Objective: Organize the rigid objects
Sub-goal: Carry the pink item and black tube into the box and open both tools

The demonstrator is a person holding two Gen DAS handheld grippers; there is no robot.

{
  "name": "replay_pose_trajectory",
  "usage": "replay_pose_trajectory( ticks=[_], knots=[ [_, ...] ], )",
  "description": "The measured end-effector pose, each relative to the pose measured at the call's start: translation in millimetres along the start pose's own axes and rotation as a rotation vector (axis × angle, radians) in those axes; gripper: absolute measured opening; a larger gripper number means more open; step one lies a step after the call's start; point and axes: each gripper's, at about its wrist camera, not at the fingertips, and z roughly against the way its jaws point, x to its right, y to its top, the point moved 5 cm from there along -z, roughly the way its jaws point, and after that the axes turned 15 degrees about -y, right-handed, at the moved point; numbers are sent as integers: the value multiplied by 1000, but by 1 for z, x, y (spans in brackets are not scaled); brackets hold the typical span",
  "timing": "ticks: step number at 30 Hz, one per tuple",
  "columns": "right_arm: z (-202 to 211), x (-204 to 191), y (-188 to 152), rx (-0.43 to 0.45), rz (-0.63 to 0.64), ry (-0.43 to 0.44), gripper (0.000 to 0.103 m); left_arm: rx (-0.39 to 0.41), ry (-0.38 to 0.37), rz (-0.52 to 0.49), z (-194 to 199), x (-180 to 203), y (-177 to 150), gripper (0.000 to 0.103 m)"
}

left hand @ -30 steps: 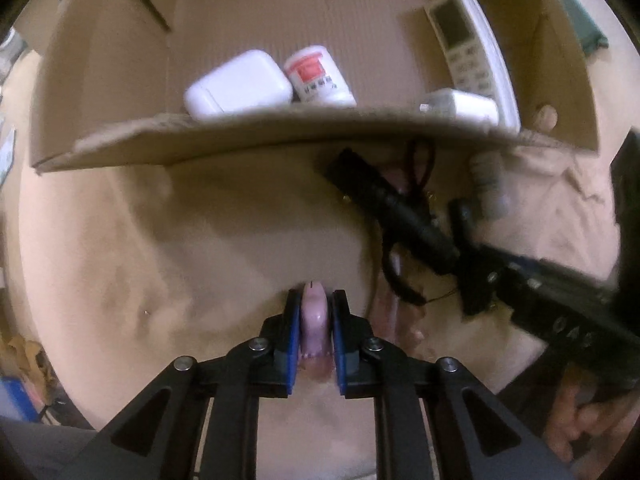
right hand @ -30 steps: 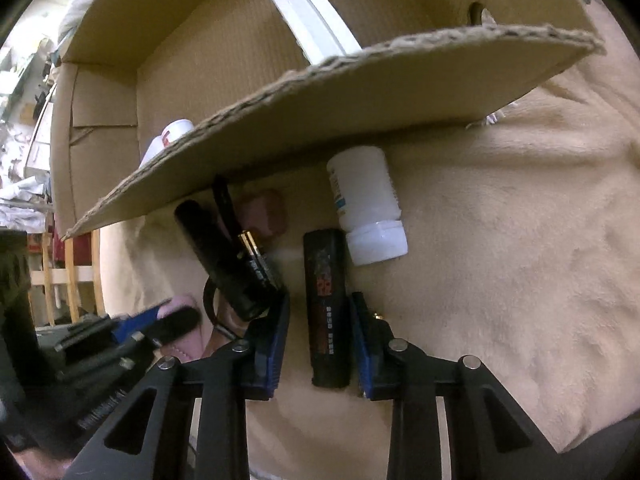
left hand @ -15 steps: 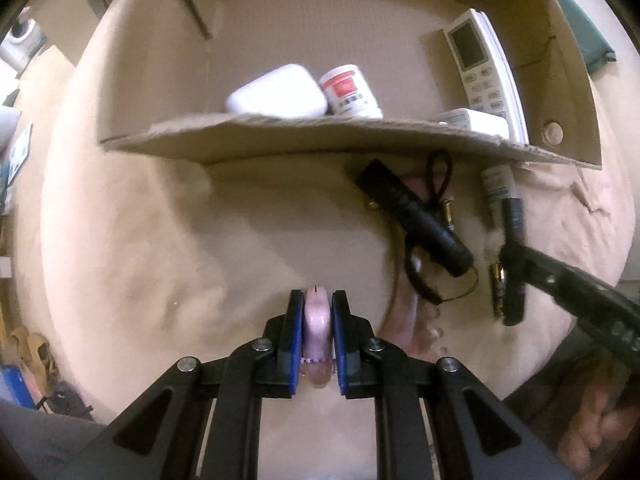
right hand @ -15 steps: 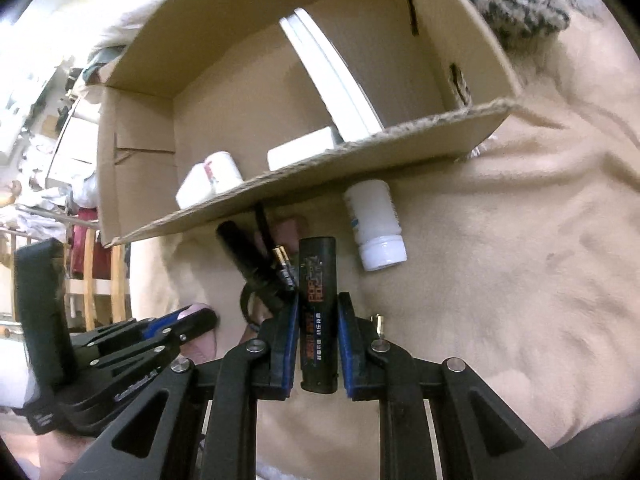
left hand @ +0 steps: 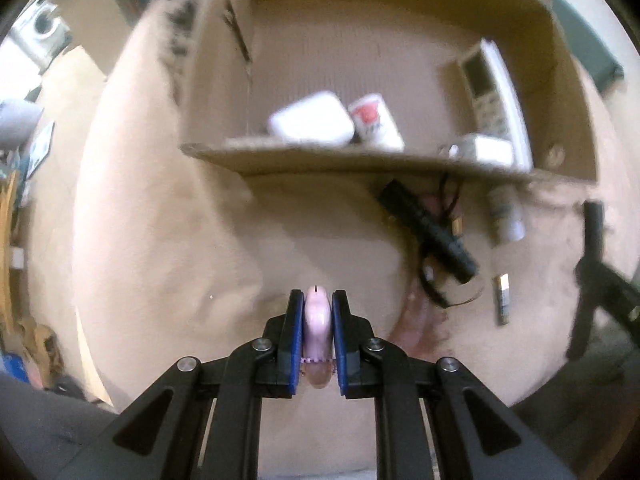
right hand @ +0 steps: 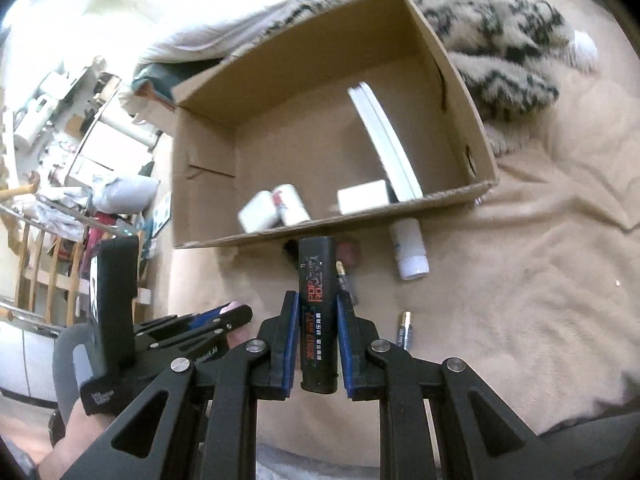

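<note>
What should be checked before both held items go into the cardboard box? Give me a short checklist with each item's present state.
1. Right gripper clamps the black lighter between both pads: ok.
2. Left gripper clamps the small pink item: ok.
3. Free floor space in the cardboard box, behind the white case and red-labelled bottle: ok.
4. Held lighter clear of the box's near wall: cannot tell.
5. Remote leaning on the box's side wall, stable: cannot tell.
6. Blanket cleared: not ok; white bottle, black flashlight and metal piece remain outside.
</note>
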Motion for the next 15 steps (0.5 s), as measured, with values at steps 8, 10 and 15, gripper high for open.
replay_pose_trajectory(
  ticks=[8,10,15],
  knots=[
    [36,-13,20,99,-9,93,20,176,33,-62,64,27,19,12],
    [40,-21,28,110,4,98,20,200,39,-74,74,29,27,12],
    [46,-36,53,128,32,94,20,239,53,-112,89,31,59,12]
  ],
)
